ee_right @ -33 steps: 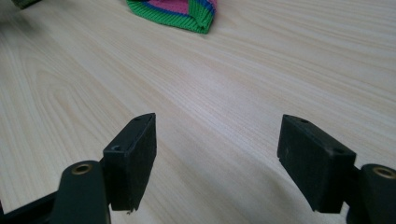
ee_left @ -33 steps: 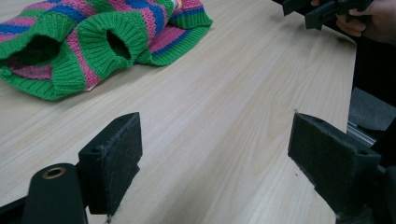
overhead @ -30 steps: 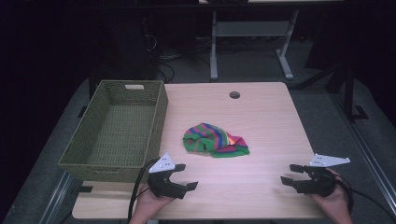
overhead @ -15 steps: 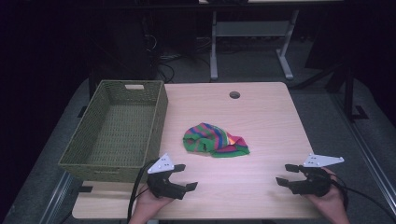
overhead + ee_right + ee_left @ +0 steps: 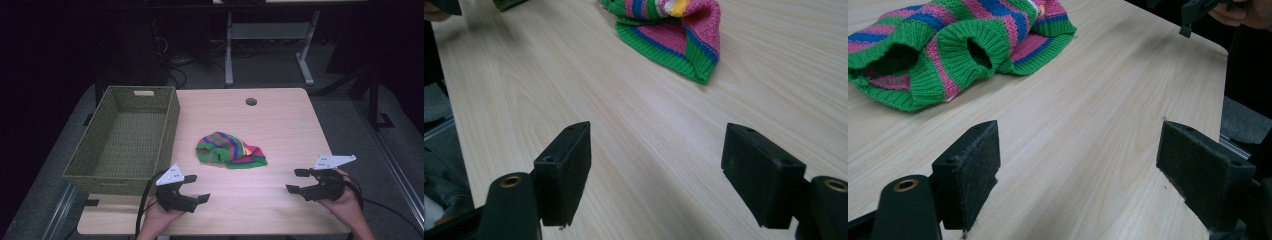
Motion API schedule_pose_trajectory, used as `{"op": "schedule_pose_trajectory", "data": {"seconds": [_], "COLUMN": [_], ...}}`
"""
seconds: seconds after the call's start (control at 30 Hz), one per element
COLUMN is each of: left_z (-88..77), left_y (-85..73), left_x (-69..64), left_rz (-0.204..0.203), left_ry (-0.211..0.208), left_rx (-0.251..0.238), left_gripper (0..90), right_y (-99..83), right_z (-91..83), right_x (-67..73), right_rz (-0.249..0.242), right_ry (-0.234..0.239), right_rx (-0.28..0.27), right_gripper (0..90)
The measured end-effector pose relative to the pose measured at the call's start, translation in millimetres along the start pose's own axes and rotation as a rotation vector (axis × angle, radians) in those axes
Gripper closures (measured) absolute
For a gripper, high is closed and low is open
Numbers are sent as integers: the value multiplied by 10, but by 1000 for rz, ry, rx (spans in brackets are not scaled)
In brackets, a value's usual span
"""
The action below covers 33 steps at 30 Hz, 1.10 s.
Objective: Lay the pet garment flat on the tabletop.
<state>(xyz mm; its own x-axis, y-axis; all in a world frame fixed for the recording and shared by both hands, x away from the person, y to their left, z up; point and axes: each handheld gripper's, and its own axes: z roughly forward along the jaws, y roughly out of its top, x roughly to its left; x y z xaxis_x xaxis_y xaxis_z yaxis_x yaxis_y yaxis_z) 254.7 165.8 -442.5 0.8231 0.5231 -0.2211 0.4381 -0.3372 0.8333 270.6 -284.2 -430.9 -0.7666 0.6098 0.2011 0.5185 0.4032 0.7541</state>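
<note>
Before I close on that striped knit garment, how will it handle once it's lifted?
The striped knit garment lies crumpled in soft folds, so it will probably droop from one pinch. Its ribbed knit looks grippy, unlikely to slip. It seems light, and a push would likely bunch it.

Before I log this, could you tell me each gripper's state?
Left gripper: open, holding nothing.
Right gripper: open, holding nothing.
</note>
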Motion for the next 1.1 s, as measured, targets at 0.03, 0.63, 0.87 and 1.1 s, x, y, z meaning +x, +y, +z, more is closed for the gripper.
{"op": "schedule_pose_trajectory", "data": {"seconds": [0.03,0.63,0.87,1.1], "left_z": [0,-14,-21,-12], "left_y": [-2,7,7,12], "left_x": [0,-14,10,5], "left_rz": [-6,8,1,5], "left_ry": [0,-3,-5,-6], "left_rx": [-1,-10,-15,-15], "left_gripper": [174,174,174,174], "right_y": [17,477,682,822], "right_z": [3,232,295,399], "right_x": [-4,-65,-45,-63], "right_rz": [4,-15,-46,-54], "right_ry": [5,99,115,127], "right_rx": [3,95,115,132], "right_gripper": [276,276,275,275]}}
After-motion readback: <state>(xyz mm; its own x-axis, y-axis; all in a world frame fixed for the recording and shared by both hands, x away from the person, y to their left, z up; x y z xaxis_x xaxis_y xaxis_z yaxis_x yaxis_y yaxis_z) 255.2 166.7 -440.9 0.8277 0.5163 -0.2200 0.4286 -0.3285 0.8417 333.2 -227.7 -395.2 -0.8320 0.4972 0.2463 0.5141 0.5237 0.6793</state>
